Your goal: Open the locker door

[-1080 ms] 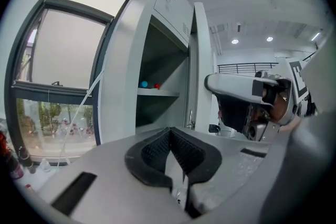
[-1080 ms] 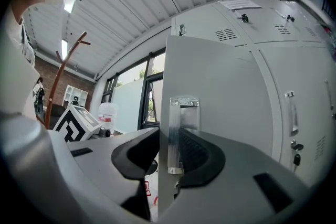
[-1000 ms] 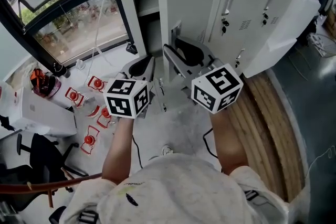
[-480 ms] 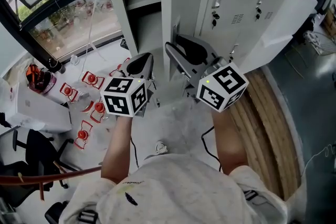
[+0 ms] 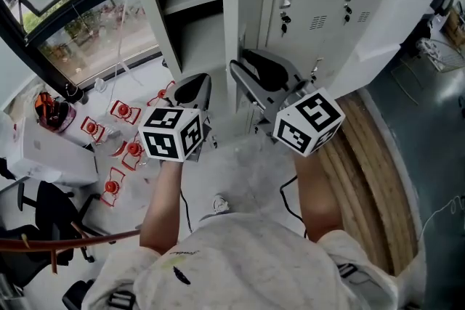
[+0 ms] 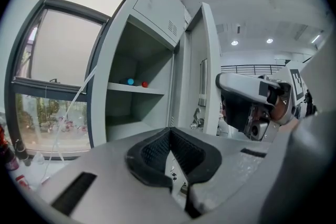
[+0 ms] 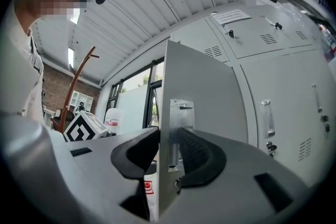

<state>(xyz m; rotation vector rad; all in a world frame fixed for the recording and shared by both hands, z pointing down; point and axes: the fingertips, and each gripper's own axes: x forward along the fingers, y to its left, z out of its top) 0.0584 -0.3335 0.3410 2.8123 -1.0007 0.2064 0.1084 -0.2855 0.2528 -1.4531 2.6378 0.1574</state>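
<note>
Locker door (image 5: 245, 3) stands swung open, its free edge between the right gripper's (image 7: 167, 150) jaws.
Those jaws have just been widening and seem barely off the metal. The left gripper (image 6: 171, 153), pinched together on nothing, hangs beside it before the open locker (image 5: 195, 36).

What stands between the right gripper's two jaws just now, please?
The free edge of the open locker door, with its metal latch plate, shows there in the right gripper view; the right gripper has just been opening its jaws around it.

Window (image 5: 87, 25), black chair (image 5: 51, 210), red-capped items (image 5: 122, 112) (several, scattered)
</note>
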